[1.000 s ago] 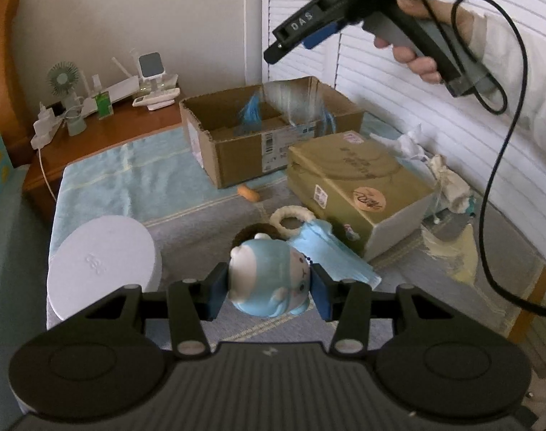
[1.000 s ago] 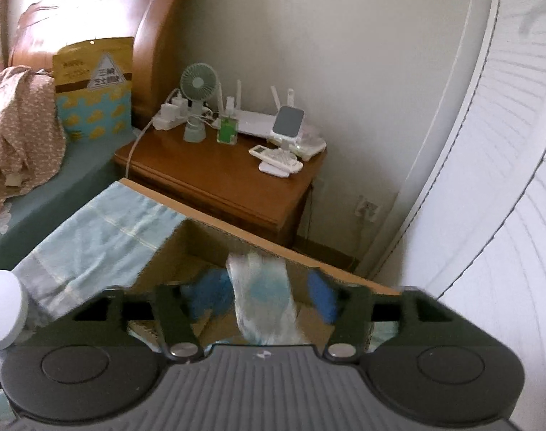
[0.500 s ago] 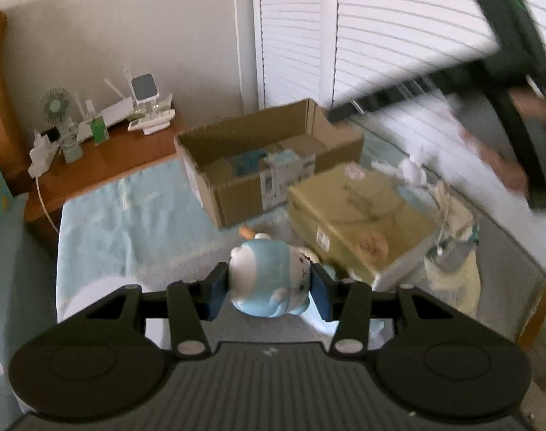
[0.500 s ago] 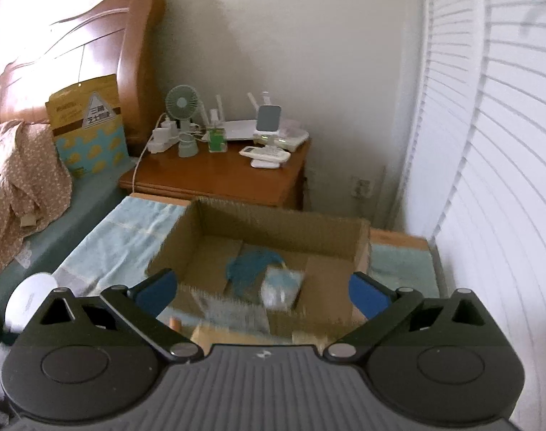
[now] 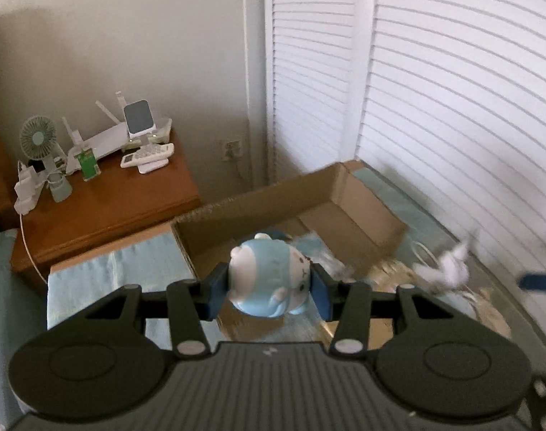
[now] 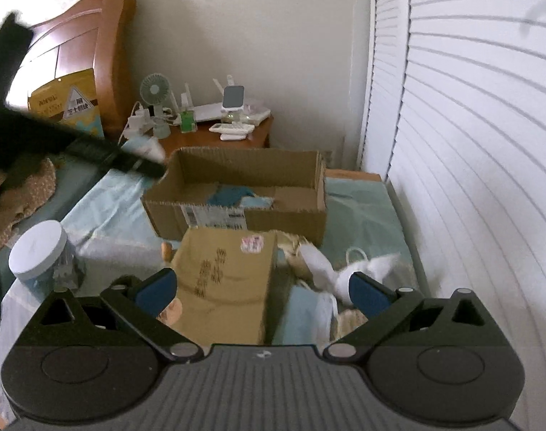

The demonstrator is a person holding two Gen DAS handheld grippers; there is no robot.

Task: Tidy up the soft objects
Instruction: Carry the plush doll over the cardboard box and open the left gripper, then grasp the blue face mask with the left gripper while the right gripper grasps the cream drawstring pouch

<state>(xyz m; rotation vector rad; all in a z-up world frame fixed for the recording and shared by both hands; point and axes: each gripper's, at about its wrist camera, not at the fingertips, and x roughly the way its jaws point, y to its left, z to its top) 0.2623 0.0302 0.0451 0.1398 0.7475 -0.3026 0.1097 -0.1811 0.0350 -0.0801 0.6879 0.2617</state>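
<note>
My left gripper [image 5: 270, 289] is shut on a round blue and white plush toy [image 5: 265, 269] and holds it just above the near wall of an open cardboard box [image 5: 258, 208]. In the right wrist view that box [image 6: 237, 217] holds blue soft items [image 6: 233, 195], and the left gripper shows as a dark blur [image 6: 75, 147] at its left corner. My right gripper [image 6: 262, 291] is wide open with nothing between its fingers, hovering over a closed tan box [image 6: 222, 269]. A white soft cloth [image 6: 366, 269] lies beside its right finger.
A wooden nightstand [image 6: 201, 136] with a small fan, a router and a remote stands behind the open box. A round white-lidded container [image 6: 39, 251] sits at the left on the blue-covered bed. White louvred doors [image 6: 470, 143] run along the right side.
The left gripper carried the plush toy forward and up to the open box. The right gripper let a pale blue cloth fall into the box, opened wide and drew back over the tan box.
</note>
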